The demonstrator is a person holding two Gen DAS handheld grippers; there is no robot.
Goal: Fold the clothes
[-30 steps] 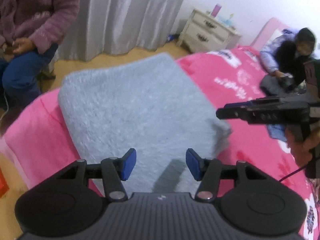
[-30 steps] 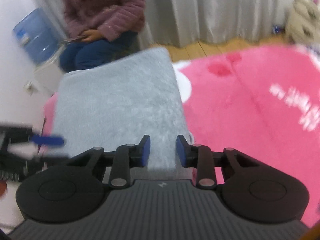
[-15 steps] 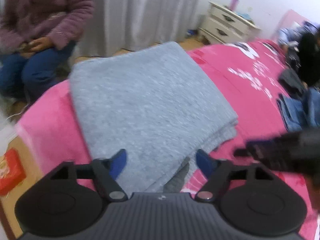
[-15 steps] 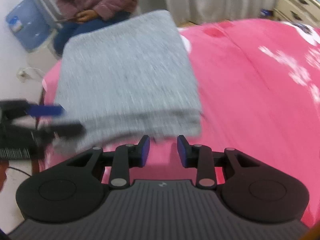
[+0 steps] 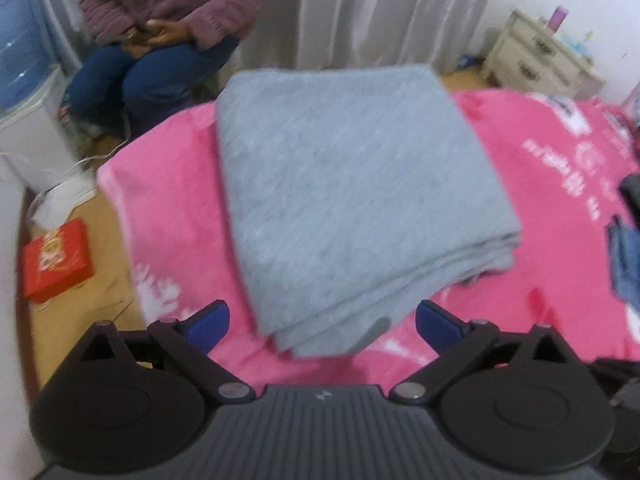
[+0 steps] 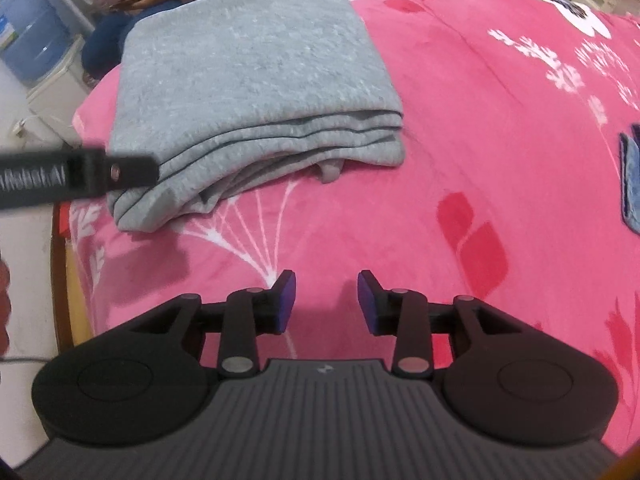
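Observation:
A grey garment (image 5: pixel 348 192) lies folded into a thick rectangle on the pink bedspread (image 5: pixel 560 184), layered edges toward me. My left gripper (image 5: pixel 322 322) is open wide just short of its near edge, nothing between the fingers. In the right wrist view the same grey garment (image 6: pixel 256 68) sits at the upper left, and my right gripper (image 6: pixel 326 302) hovers open over bare pink bedspread (image 6: pixel 480 160), well back from the fold. The left gripper's finger (image 6: pixel 80 176) shows as a dark bar at the garment's left corner.
A person in a purple jumper (image 5: pixel 176 4) sits past the bed's far corner beside a water dispenser (image 5: pixel 20 80). A red box (image 5: pixel 56 260) lies on the floor at the left. A white nightstand (image 5: pixel 540 56) stands far right. Blue denim (image 5: pixel 624 264) lies at the bed's right edge.
Both grippers have drawn back from the folded garment, so its whole near edge now shows. The left gripper's fingers have spread wider; the right gripper's have also opened more.

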